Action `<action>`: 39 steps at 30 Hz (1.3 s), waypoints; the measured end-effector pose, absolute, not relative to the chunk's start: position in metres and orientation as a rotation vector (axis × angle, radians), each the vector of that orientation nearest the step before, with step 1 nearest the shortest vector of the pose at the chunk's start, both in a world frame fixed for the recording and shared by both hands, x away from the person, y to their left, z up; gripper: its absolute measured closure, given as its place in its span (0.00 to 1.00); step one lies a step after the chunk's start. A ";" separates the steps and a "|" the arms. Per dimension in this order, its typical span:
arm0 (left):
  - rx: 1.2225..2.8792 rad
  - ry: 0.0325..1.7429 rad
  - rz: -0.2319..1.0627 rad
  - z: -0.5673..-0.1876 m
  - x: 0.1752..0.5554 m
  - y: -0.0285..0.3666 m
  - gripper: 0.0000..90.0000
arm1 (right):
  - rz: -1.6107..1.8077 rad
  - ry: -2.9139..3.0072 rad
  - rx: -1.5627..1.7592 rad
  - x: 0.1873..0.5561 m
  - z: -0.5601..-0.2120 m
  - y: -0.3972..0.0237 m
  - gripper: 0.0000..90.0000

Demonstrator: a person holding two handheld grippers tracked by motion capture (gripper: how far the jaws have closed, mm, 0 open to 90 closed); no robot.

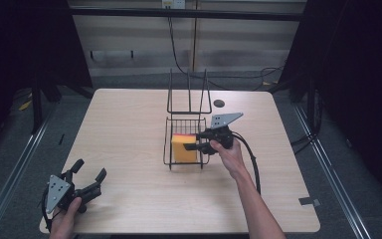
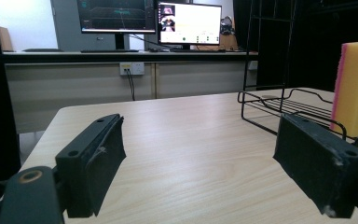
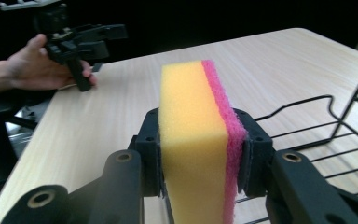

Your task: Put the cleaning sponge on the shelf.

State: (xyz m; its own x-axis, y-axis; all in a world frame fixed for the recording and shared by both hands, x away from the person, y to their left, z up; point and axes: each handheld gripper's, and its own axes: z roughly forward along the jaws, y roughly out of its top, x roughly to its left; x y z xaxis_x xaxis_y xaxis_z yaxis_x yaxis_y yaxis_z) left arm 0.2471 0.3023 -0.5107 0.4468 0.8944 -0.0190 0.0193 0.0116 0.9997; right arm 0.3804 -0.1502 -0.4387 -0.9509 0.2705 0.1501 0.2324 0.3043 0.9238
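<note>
The right gripper clamps a sponge on edge, inside the wire rack near the tabletop's middle. This looks like the placing step; next the jaws must part and back out past the rack's wires. The left gripper rests at the near left corner, jaws apart and empty.

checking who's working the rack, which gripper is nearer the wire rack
Right. The right gripper is at the wire rack, its fingers clamped on the yellow and pink sponge over it. The left gripper rests open near the table's near-left corner, well apart.
</note>
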 end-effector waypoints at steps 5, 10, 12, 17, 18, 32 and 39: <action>1.394 0.878 0.839 -0.511 0.247 0.302 0.17 | 1.772 2.519 0.487 0.380 -0.439 -0.151 0.65; 1.394 0.878 0.840 -0.511 0.247 0.302 0.17 | 1.777 2.511 0.505 0.378 -0.439 -0.150 0.58; 1.394 0.879 0.840 -0.511 0.247 0.302 0.17 | 1.769 2.505 0.514 0.378 -0.438 -0.149 0.54; 1.394 0.878 0.839 -0.511 0.247 0.302 0.17 | 1.768 2.470 0.539 0.376 -0.436 -0.149 0.45; 1.394 0.878 0.839 -0.511 0.247 0.302 0.17 | 1.765 2.469 0.541 0.376 -0.436 -0.148 0.44; 1.395 0.878 0.839 -0.511 0.247 0.302 0.17 | 1.752 2.357 0.681 0.362 -0.422 -0.153 0.18; 1.394 0.878 0.839 -0.511 0.247 0.302 0.17 | 1.737 2.313 0.739 0.351 -0.419 -0.162 0.16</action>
State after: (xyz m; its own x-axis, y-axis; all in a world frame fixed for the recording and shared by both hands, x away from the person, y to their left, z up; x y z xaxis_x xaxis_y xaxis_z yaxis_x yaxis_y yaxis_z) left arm 0.2472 0.3021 -0.5107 0.4504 0.8926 -0.0206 0.0203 0.0129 0.9997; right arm 0.3507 -0.1619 -0.4193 -0.8661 0.4716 0.1659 0.2908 0.2055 0.9345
